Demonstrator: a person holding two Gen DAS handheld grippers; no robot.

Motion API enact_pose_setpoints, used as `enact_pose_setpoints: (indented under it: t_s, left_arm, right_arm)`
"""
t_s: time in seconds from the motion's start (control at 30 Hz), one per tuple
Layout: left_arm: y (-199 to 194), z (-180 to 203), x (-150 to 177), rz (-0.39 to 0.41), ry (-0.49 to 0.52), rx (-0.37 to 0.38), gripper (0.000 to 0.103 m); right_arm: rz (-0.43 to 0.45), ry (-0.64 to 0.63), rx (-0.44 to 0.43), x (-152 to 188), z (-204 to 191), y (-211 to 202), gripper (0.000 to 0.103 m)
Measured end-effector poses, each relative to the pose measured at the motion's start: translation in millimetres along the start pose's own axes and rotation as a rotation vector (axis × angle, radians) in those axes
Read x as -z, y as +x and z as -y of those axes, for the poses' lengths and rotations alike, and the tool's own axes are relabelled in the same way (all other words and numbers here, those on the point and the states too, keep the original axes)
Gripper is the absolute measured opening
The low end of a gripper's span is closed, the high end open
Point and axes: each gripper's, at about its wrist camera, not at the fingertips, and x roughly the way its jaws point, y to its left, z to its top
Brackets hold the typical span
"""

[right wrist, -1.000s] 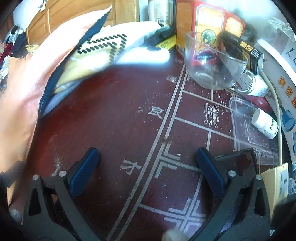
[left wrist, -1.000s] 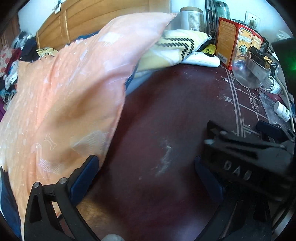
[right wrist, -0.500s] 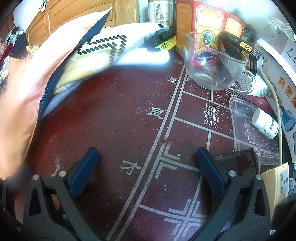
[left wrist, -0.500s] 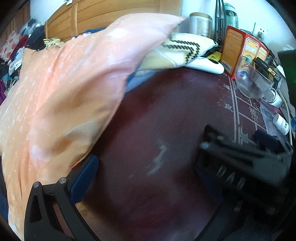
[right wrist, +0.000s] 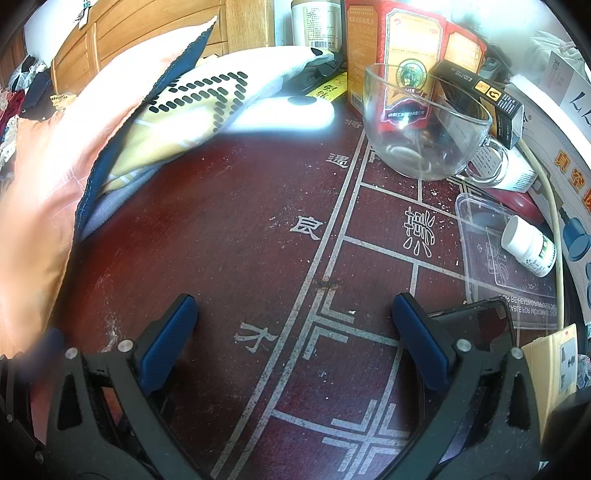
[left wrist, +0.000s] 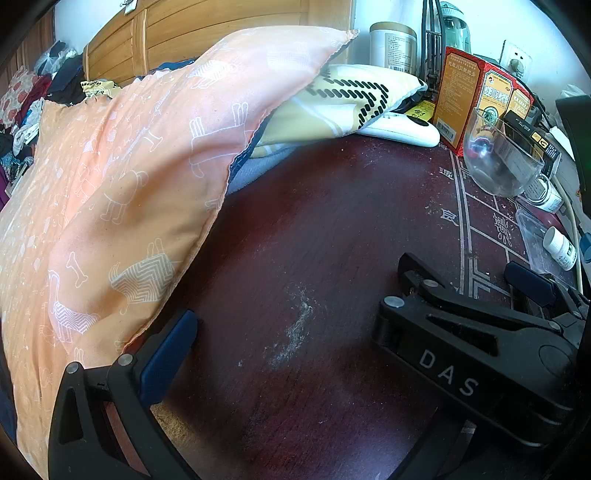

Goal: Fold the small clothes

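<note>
Dark red table (left wrist: 332, 229), wooden cabinet (left wrist: 207, 33), white wall (left wrist: 491, 22).

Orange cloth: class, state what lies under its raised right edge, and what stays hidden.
Under the orange cloth show a navy layer, the yellow cushion and a grey fabric edge. Everything further beneath the cloth is covered.

Peach dog-print cloth (left wrist: 122, 184), dark red table (left wrist: 314, 240)

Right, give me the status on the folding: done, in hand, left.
Done: nothing looks folded. The orange cloth lies spread and rumpled over the yellow patterned piece at the table edge. In hand: nothing; the left gripper and the right gripper are open over bare tabletop. Left: every fold.
</note>
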Motion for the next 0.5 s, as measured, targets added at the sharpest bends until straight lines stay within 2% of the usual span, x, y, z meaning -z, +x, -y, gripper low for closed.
enact_pose_setpoints:
  t_s: [0.5]
  left_arm:
    - [0.5, 0.6, -1.3, -0.001, 0.003, 0.002, 0.103]
  right_arm:
    - [-0.001, -0.003, 0.005, 1.5, -0.1, -0.9, 0.103]
